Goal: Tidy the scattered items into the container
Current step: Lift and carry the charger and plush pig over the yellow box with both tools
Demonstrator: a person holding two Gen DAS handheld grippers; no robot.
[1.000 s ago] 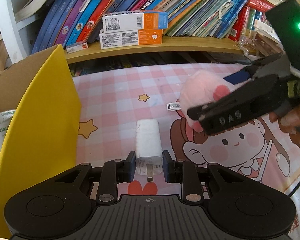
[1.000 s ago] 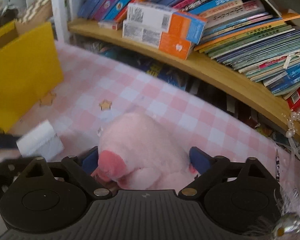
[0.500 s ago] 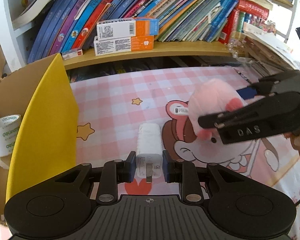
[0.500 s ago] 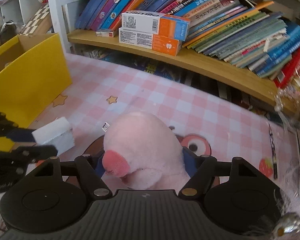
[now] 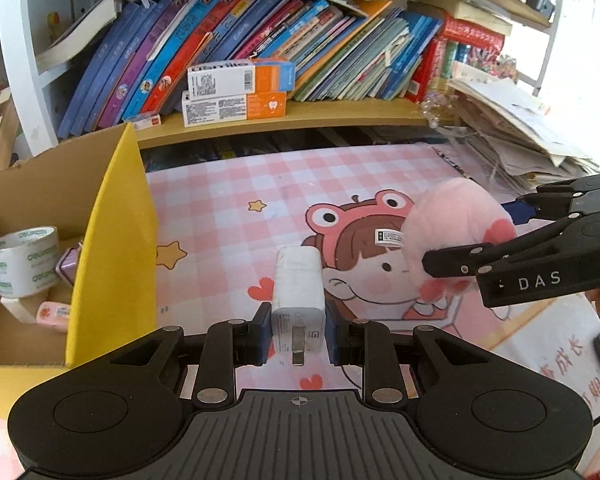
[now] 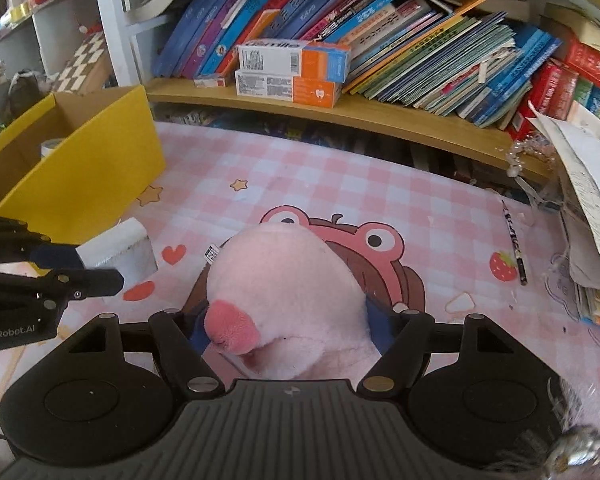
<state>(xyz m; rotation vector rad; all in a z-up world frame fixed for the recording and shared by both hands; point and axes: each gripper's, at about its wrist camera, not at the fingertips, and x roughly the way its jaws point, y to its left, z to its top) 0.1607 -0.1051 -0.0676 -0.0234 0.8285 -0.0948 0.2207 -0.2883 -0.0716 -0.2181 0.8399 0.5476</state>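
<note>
My left gripper point(image 5: 298, 330) is shut on a white charger block point(image 5: 299, 294) and holds it above the pink checked mat. The charger also shows in the right wrist view point(image 6: 118, 250). My right gripper point(image 6: 288, 324) is shut on a pink plush toy point(image 6: 288, 280), lifted off the mat; the toy shows at the right of the left wrist view point(image 5: 452, 232). The yellow cardboard box point(image 5: 112, 248) stands at the left, open on top, and shows in the right wrist view point(image 6: 84, 172) too.
Inside the box lie a tape roll point(image 5: 22, 260), a pink case point(image 5: 54, 314) and a purple item point(image 5: 68, 266). A bookshelf point(image 6: 340, 116) with toothpaste cartons point(image 6: 292, 68) runs along the back. A pencil point(image 6: 514, 248) and a paper stack point(image 6: 588, 200) lie at the right.
Both grippers have risen and pulled back from the mat with their loads. The box's inside has come into the left wrist view.
</note>
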